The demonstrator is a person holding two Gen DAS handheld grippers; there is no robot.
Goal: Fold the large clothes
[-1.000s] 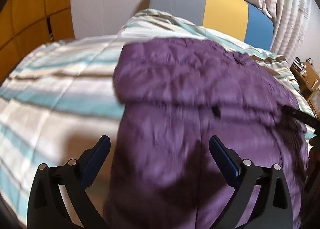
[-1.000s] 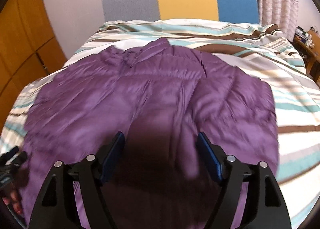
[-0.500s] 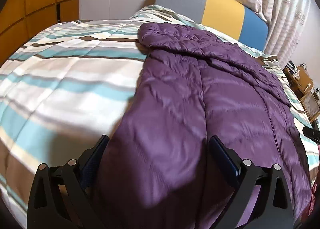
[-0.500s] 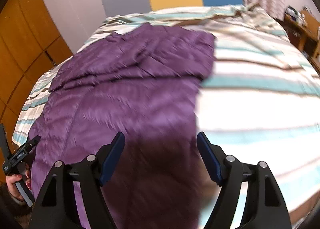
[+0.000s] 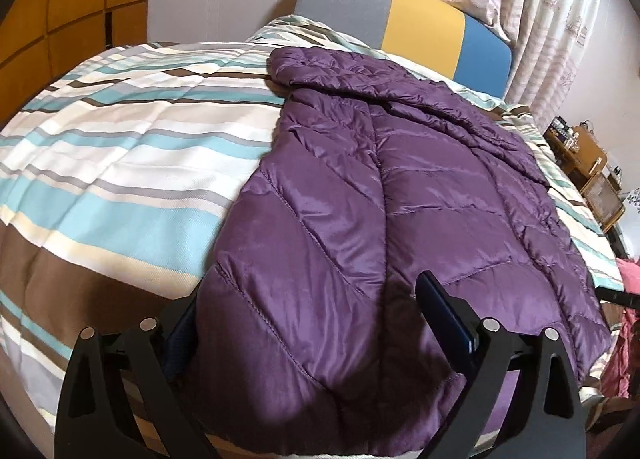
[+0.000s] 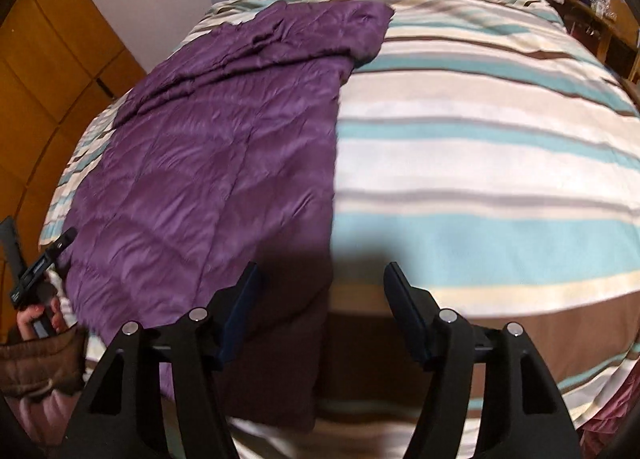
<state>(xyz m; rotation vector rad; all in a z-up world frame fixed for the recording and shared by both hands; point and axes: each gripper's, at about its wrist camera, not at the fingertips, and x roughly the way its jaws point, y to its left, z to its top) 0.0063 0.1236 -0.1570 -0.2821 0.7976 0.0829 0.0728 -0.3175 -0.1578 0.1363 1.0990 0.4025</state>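
A purple quilted jacket (image 5: 400,199) lies spread flat on the striped bed cover (image 5: 120,163), collar end toward the headboard. My left gripper (image 5: 308,295) stands open over the jacket's near left corner. The hem lies between its jaws and covers part of the left finger (image 5: 180,339). In the right wrist view the jacket (image 6: 220,159) fills the left half. My right gripper (image 6: 323,273) hangs over its near right edge, jaws closing, with the edge between them and the pads not pressing on it. The left gripper (image 6: 36,275) shows at the far left, held by a hand.
A grey, yellow and blue headboard (image 5: 420,19) stands at the far end. Orange wardrobe doors (image 6: 52,59) line the left side. Curtains (image 5: 552,39) and a wooden shelf unit (image 5: 592,171) are on the right. Pink cloth (image 5: 624,323) hangs near the bed's right corner.
Both grippers have swung outward along the near hem: the left to the jacket's left corner, the right to its right edge. The right jaws have narrowed.
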